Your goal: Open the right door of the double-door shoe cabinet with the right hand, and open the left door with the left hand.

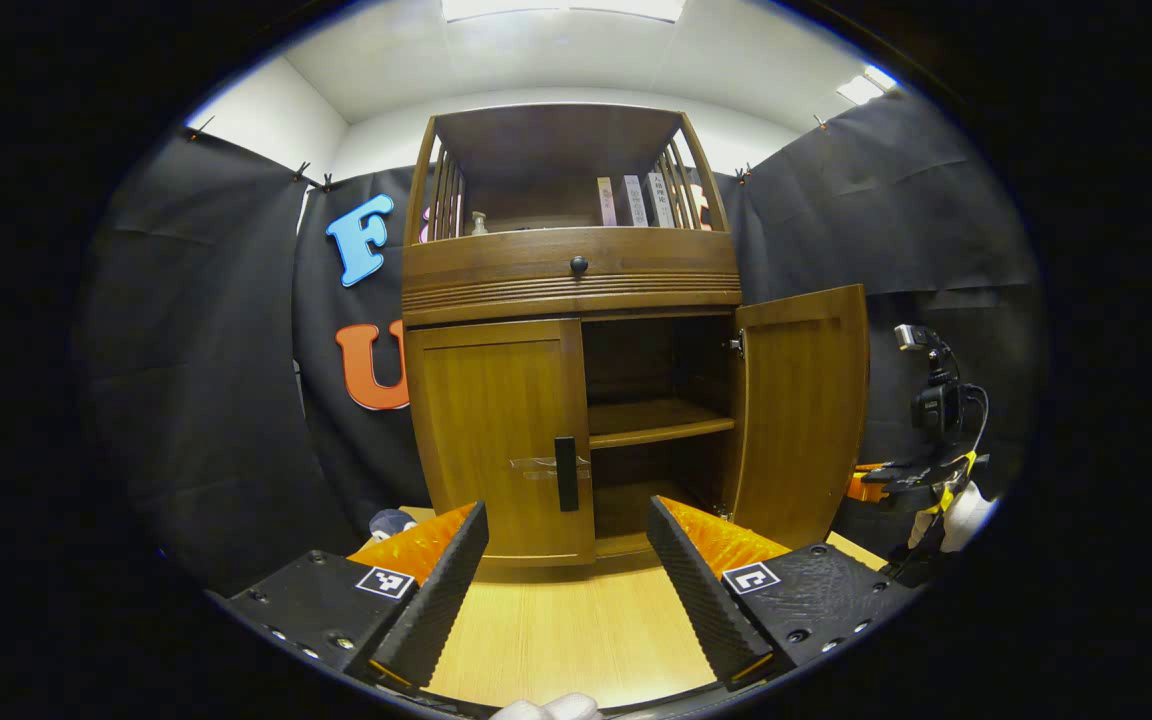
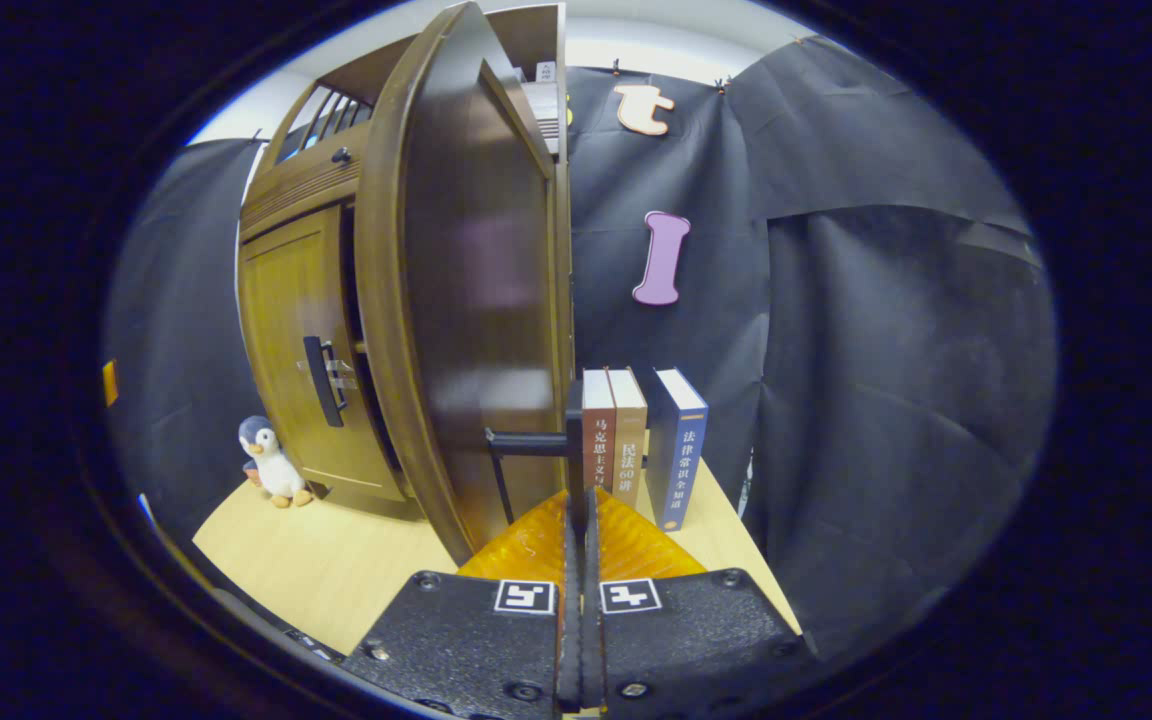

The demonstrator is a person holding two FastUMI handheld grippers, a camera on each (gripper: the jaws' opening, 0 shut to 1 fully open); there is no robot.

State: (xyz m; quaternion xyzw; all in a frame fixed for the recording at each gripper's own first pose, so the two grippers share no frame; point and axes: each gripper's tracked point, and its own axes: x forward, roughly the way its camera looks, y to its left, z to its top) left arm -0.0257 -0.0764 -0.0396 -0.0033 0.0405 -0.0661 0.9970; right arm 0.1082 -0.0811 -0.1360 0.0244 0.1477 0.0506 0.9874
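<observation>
- Right tool (image 2: pixel 577 520) is clenched on the right handle (image 2: pixel 572 440), holding the right door (image 2: pixel 466 300) swung wide
- Left tool (image 1: pixel 566 570) is released, jaws spread, low over the bench (image 1: pixel 556 640), facing the cabinet (image 1: pixel 571 280) but apart from it
- Left door (image 1: pixel 496 440) sits closed, its handle (image 1: pixel 566 473) just ahead between the jaws
- Right half looks done; the left door is now in hand
- Next: advance the left tool, clench on the handle, then pull outward along the hinge arc
</observation>
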